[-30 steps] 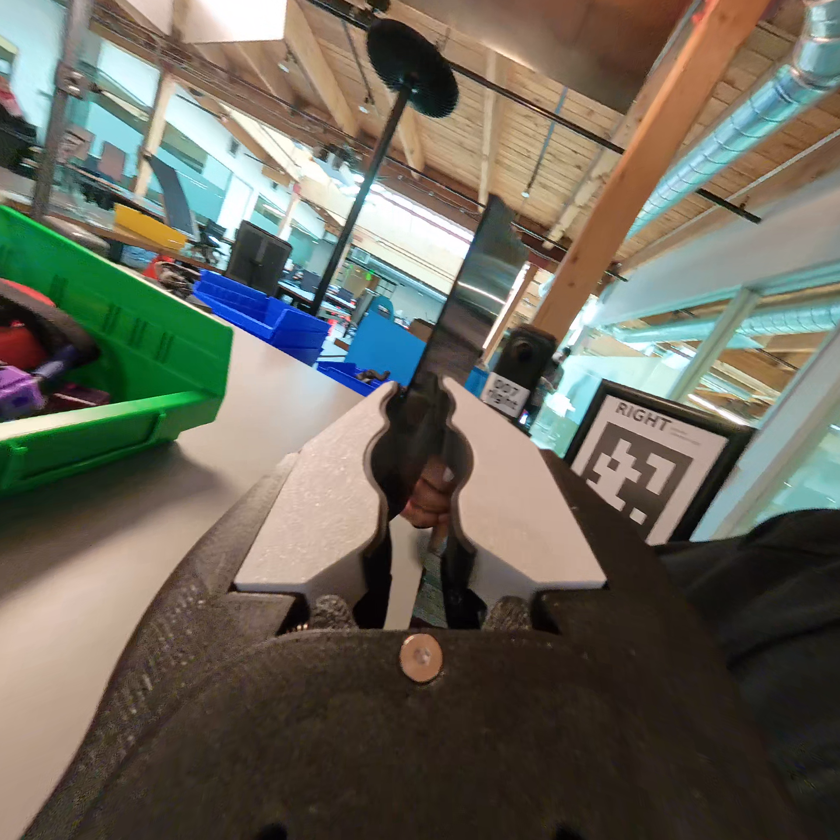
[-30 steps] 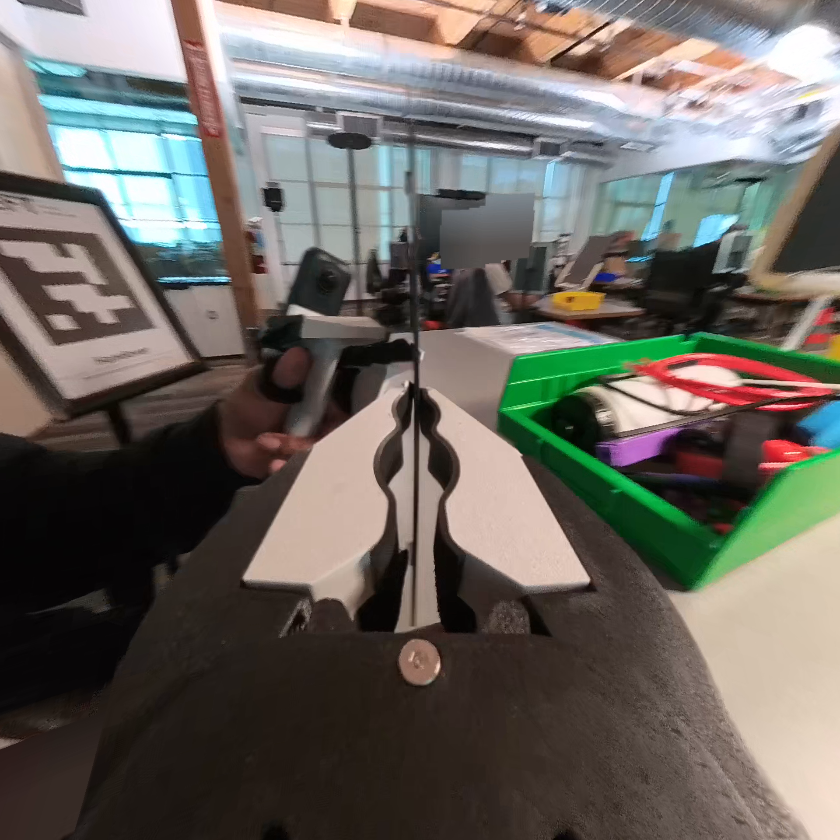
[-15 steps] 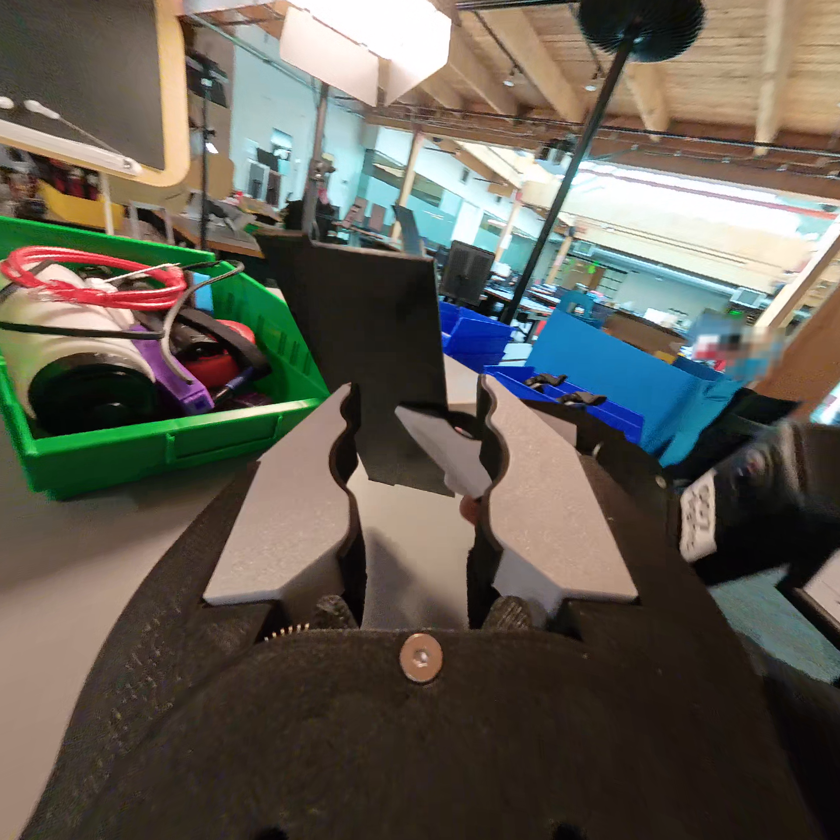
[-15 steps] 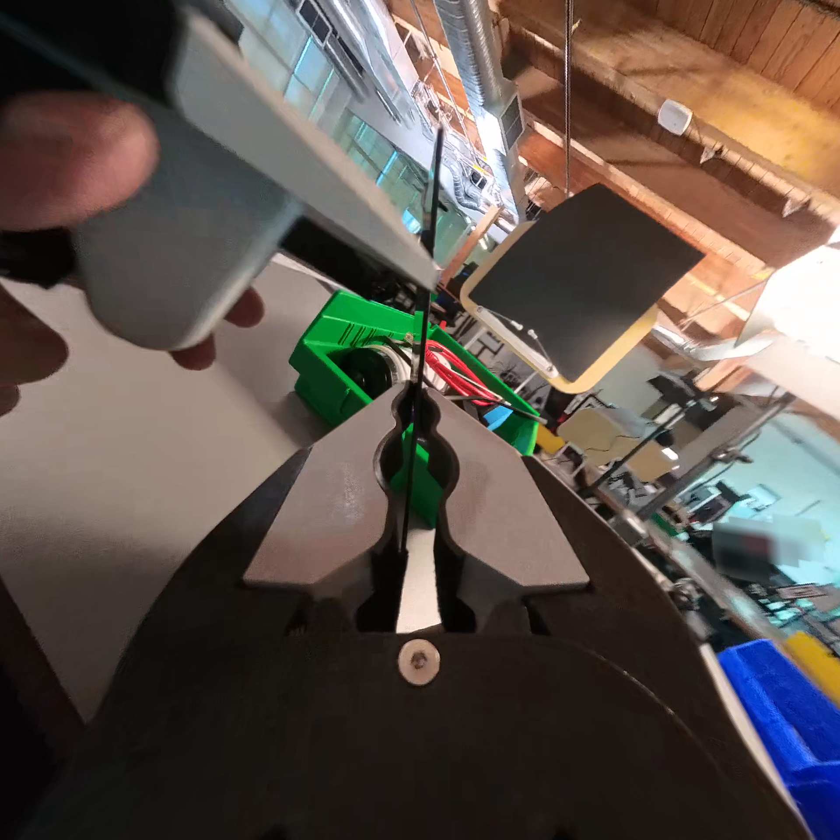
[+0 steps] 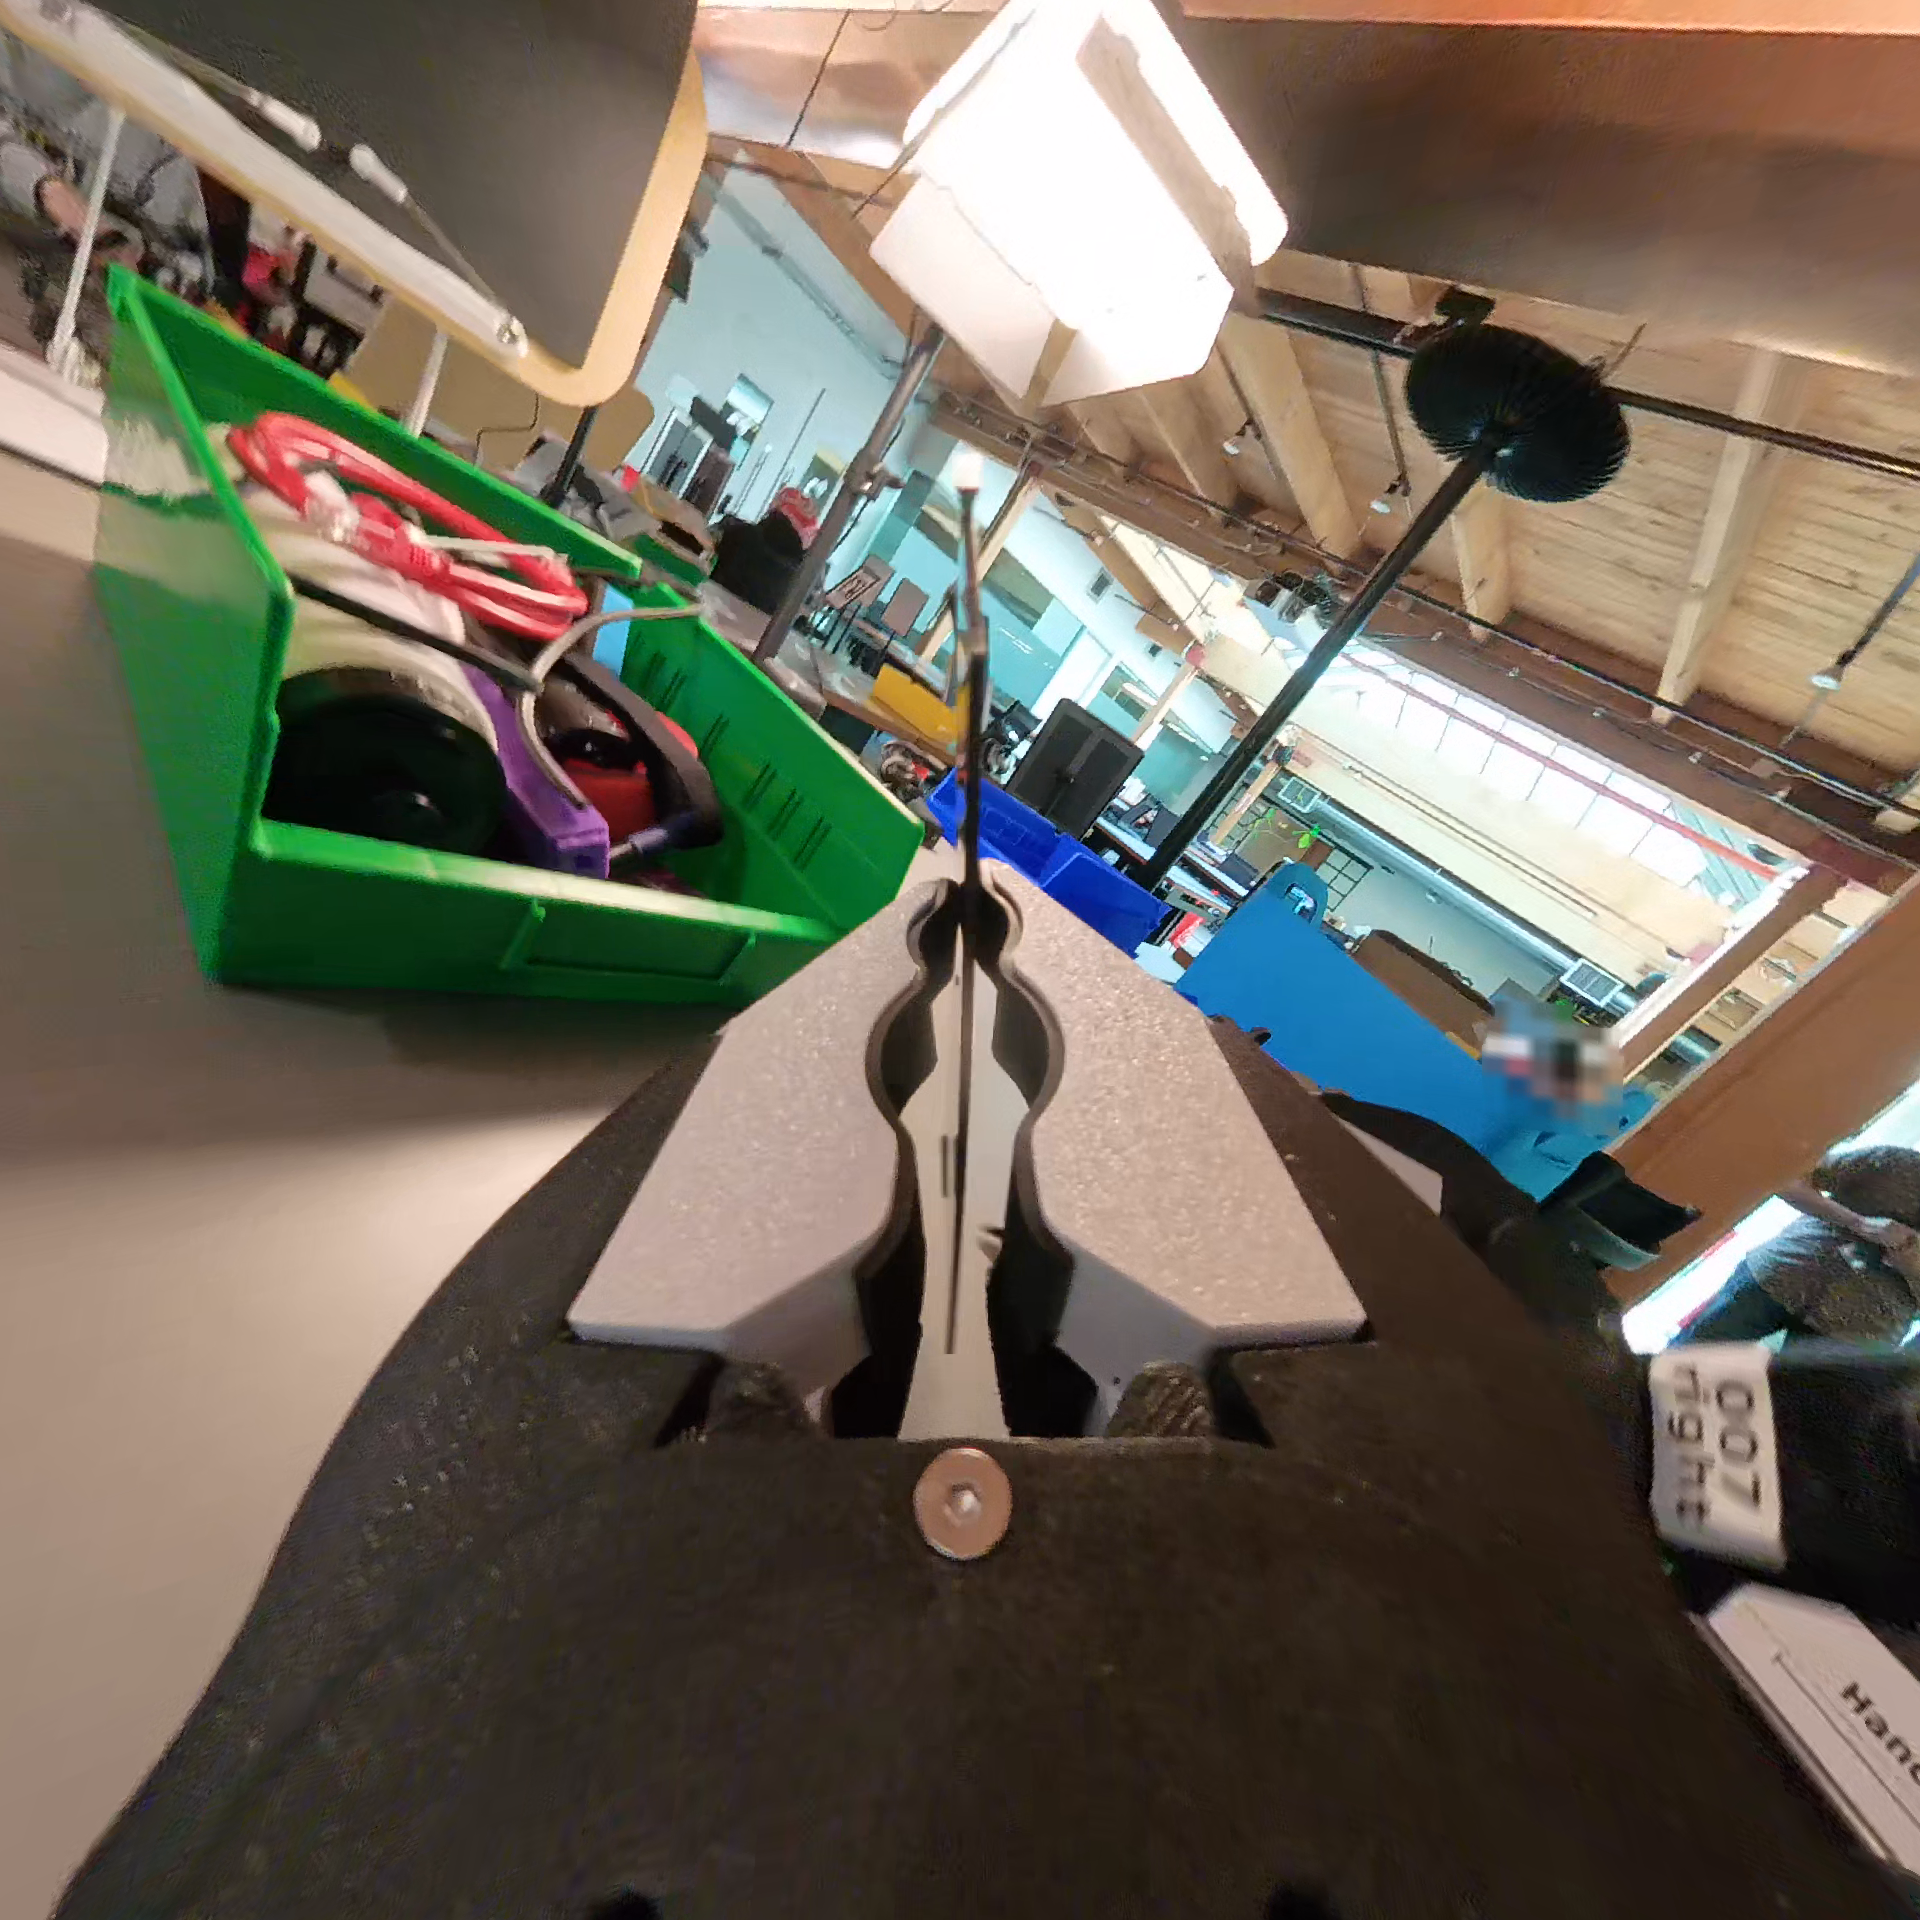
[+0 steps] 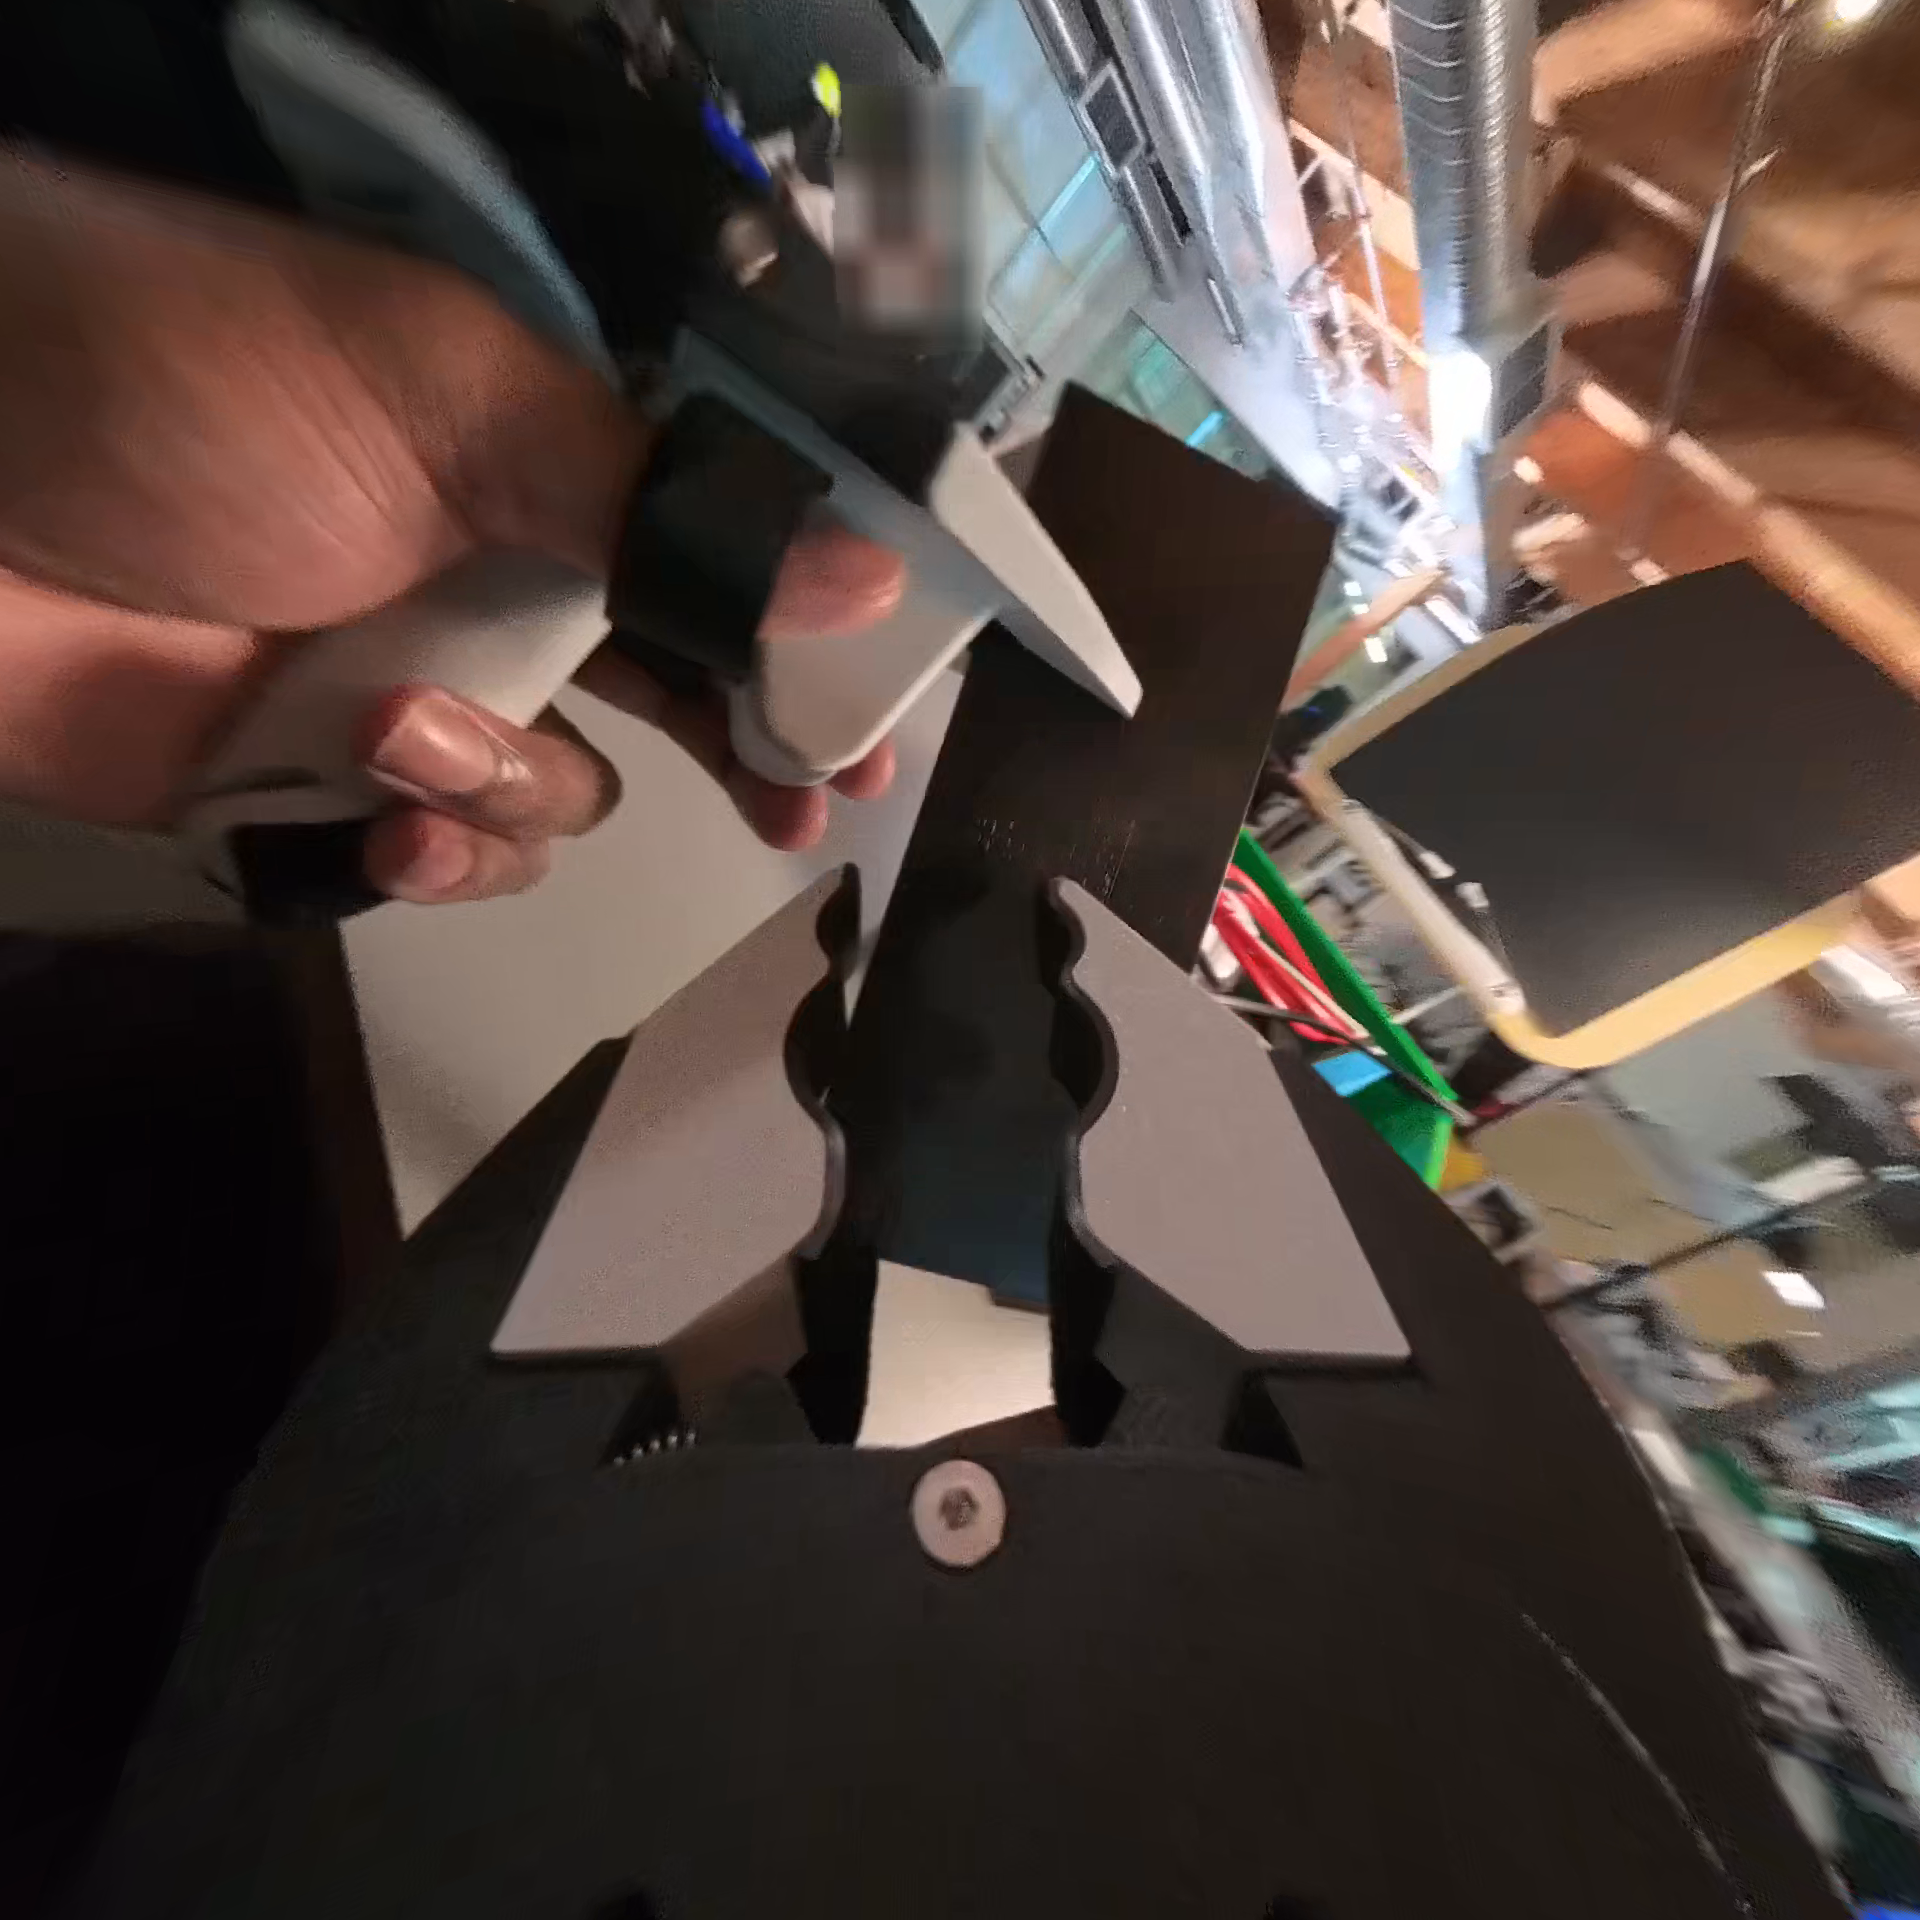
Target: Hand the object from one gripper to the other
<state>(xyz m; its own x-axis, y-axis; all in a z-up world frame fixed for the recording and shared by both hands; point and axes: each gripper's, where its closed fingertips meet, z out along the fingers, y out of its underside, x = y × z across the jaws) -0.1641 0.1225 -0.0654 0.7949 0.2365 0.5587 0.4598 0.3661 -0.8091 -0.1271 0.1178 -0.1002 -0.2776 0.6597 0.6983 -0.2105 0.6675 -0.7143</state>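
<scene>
The thin, flat black rectangular sheet (image 5: pixel 968 790) is pinched edge-on in the left gripper (image 5: pixel 968 904), whose two grey fingers (image 5: pixel 769 1122) are pressed together on it, so that in the left wrist view it shows only as a dark line rising toward 12 o'clock. Held this way, the sheet turns its broad face to the right wrist view, where it (image 6: pixel 1132 665) runs from the gap of the right gripper (image 6: pixel 951 904) up toward 1 o'clock. The right gripper's two grey fingers (image 6: pixel 686 1122) are spread, one on each side of the sheet's lower part, and do not seem to press it. By this showing the sheet now hangs from the left gripper alone. The bare hand (image 6: pixel 312 499) at 10 o'clock squeezes the left gripper's pale handle, which is likely what holds the clamp shut.

Counted: one sheet, two grippers, one hand in view. On the grey table (image 5: pixel 208 1195) at 10 o'clock stands one green plastic bin (image 5: pixel 499 935) of cables and parts, apart from the exchange
</scene>
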